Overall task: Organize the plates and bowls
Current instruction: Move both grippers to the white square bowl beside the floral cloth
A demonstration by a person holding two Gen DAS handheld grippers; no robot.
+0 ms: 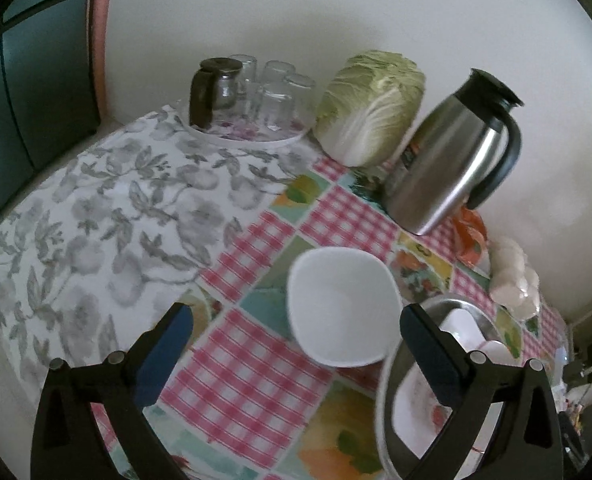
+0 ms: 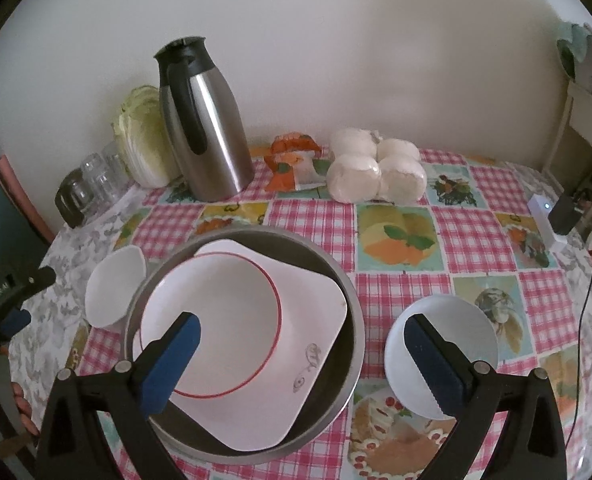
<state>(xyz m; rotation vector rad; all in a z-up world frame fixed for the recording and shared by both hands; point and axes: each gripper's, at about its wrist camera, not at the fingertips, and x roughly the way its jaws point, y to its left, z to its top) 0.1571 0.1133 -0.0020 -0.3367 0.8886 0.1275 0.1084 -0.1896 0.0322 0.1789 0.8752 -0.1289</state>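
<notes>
A large metal basin sits on the checked tablecloth and holds a square white plate with a red-rimmed round plate on top. A white squarish bowl stands left of the basin; it also shows in the left wrist view. A white round bowl stands right of the basin. My left gripper is open and empty, hovering just short of the squarish bowl. My right gripper is open and empty above the basin's near right part, its right finger over the round bowl.
A steel thermos jug, a napa cabbage, a tray of upturned glasses, an orange packet and wrapped white buns stand along the wall. A white device with cables is at the right edge.
</notes>
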